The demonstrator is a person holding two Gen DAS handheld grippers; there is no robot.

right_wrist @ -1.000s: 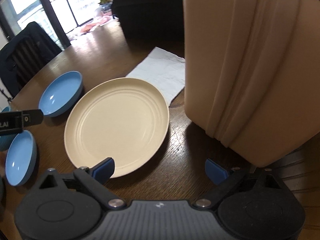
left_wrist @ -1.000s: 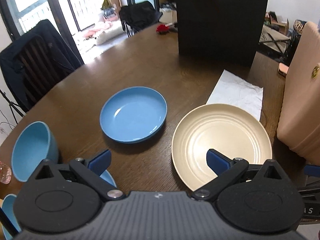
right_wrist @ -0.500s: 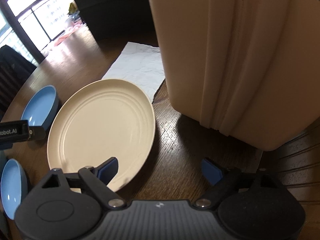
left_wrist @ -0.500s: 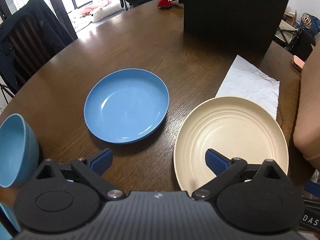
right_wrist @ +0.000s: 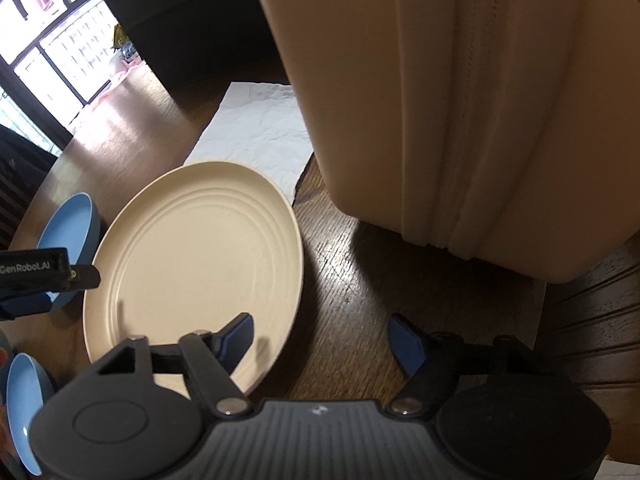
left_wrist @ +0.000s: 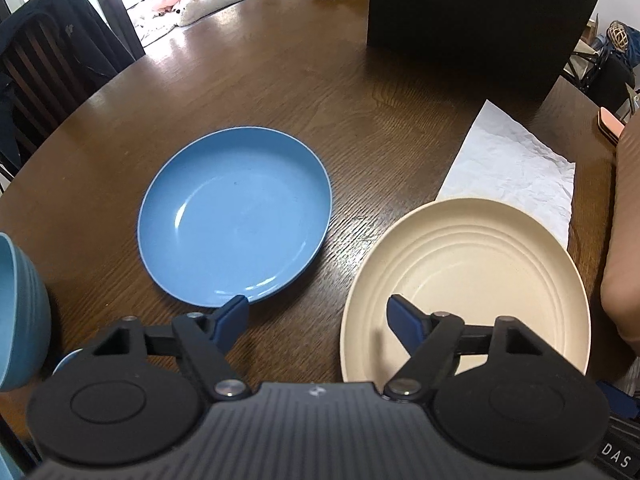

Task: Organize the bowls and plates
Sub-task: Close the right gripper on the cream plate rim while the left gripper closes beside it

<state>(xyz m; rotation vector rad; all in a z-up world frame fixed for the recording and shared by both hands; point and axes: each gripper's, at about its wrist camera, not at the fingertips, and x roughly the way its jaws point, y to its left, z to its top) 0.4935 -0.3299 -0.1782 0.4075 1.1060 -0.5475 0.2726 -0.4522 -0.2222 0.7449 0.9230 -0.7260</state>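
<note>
Left view: left gripper (left_wrist: 316, 320) wide open, empty, has moved closer, low between blue plate (left_wrist: 236, 216) and cream plate (left_wrist: 472, 280).
Right view: right gripper (right_wrist: 320, 338) open, empty, closer to cream plate (right_wrist: 196, 256) edge. Grab likely next.

blue plate (left_wrist: 236, 216) and ridged cream plate (left_wrist: 468, 280) lie flat, apart

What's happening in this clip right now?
A person holds a gripper in each hand over a wooden table; both are open and empty. The left gripper hovers between a blue plate and a cream ridged plate. The right gripper straddles that cream plate's near edge. Nothing is stacked yet; a blue bowl waits at left.
</note>
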